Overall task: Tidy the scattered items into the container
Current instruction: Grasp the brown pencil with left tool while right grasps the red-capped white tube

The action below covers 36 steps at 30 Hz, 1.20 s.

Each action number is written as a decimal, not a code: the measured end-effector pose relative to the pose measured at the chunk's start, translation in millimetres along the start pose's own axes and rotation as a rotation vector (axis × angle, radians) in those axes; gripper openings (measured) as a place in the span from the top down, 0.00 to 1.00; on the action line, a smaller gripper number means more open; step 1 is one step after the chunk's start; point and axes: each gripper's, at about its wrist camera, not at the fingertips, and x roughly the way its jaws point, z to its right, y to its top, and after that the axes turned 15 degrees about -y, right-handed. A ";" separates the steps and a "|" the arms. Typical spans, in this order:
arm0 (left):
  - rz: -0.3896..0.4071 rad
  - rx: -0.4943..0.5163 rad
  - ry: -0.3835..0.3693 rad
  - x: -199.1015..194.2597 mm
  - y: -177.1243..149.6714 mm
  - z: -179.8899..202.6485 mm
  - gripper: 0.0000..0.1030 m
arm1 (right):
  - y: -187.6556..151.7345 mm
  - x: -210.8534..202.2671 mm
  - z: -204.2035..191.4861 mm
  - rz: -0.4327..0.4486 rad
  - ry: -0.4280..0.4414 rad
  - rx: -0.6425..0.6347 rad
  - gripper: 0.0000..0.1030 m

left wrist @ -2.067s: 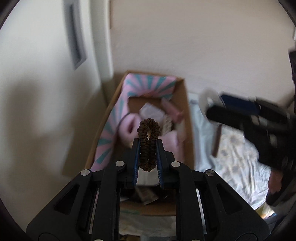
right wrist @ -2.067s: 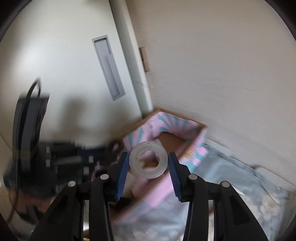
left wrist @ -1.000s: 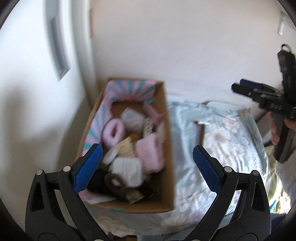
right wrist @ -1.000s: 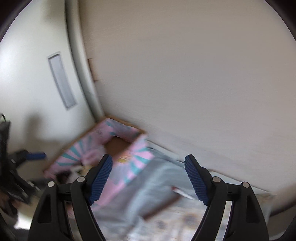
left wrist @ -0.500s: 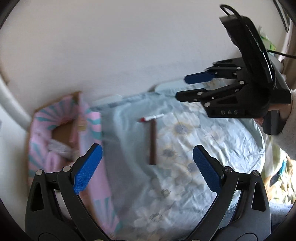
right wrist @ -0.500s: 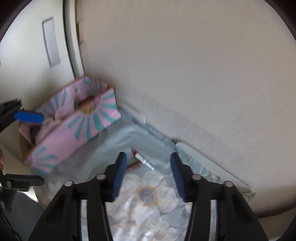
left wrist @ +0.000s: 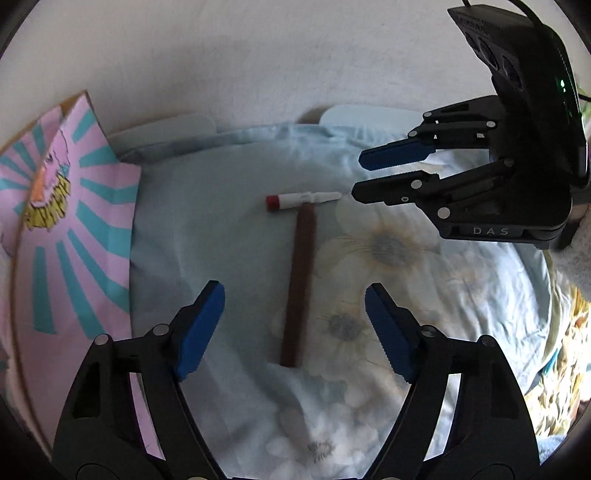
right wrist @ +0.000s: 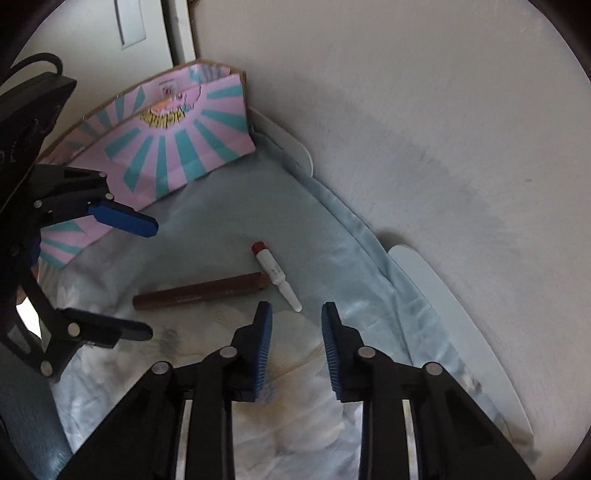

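A brown stick-shaped item (left wrist: 300, 284) (right wrist: 201, 291) and a small white tube with a red cap (left wrist: 301, 199) (right wrist: 275, 275) lie touching on a pale blue flowered cloth (left wrist: 388, 258). My left gripper (left wrist: 295, 325) is open and empty, with the stick's near end between its fingers. My right gripper (right wrist: 296, 314) (left wrist: 360, 177) is open and empty, its tips just short of the tube's white tip. The cardboard box with pink and teal paper (left wrist: 70, 236) (right wrist: 166, 147) stands at the left.
A pale wall (right wrist: 424, 110) runs close behind the cloth. White flat edges (right wrist: 443, 291) show under the cloth along the wall. A door frame and a recessed handle (right wrist: 131, 22) are behind the box.
Both grippers let go of the hair tie and the tape ring at the box, opened, and swung right to the cloth. They have now come down close to the stick and the tube.
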 end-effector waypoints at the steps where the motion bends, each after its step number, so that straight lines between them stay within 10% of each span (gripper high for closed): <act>1: 0.000 0.004 0.008 1.7 -0.9 0.4 0.25 | 1.1 3.7 -0.1 0.005 0.016 -0.011 0.75; 28: -0.008 -0.004 0.056 16.8 -5.4 -5.2 0.26 | 24.6 31.4 -31.8 0.081 0.152 -0.176 0.75; 36: 0.031 -0.039 0.072 3.0 -9.2 -15.3 0.85 | 20.1 30.6 -46.1 0.077 0.143 -0.157 0.90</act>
